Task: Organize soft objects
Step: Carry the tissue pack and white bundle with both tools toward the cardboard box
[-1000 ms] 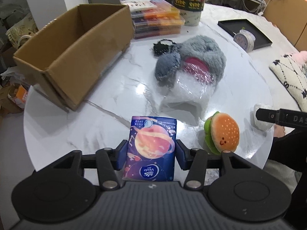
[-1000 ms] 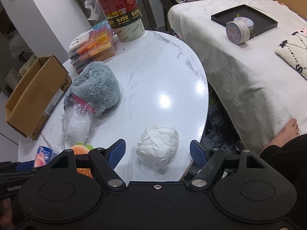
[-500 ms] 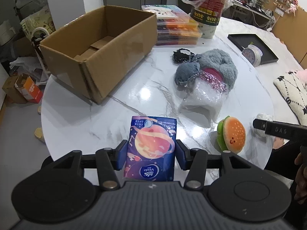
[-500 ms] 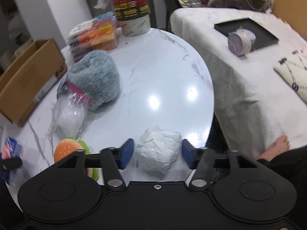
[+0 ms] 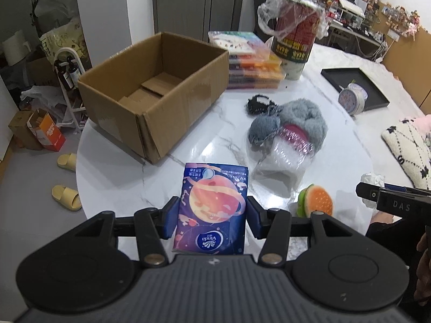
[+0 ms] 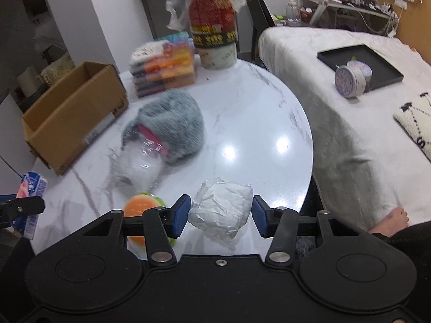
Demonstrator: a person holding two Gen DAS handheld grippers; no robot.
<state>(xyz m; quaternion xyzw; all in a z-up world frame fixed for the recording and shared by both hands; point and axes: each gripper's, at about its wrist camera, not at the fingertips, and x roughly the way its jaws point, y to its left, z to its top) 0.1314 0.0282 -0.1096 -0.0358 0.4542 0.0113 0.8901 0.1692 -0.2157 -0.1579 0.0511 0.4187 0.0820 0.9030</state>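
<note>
The left gripper [image 5: 212, 222] has its two blue pads pressed on the sides of a tissue pack [image 5: 211, 210], a purple pack with a planet picture on it. The jaws are partly closed, just as wide as the pack. The pack sits up off the marble table [image 5: 204, 145], in front of the open cardboard box [image 5: 150, 91].

The right gripper [image 6: 220, 216] is closed part way around a white crinkly packet [image 6: 222, 210]. Its pads sit at the packet's two sides and seem to pinch it. The packet is near the front edge of the table, and I cannot tell for sure if it is off the top.

Both things look light and squishy. The tissue pack is wrapped in smooth plastic, so it may slip if the squeeze is too weak. Its flat long sides are the best place to hold, and that is where the pads are. The white packet is soft and lumpy, so it will dent when squeezed. Holding it across the fat middle looks safest.

A little burger plush [image 5: 316, 202] lies between the two grippers. A grey fluffy toy [image 5: 293, 123] in clear wrap lies farther back. The box looks like the place for the soft things, and it has nothing soft in it so far.
</note>
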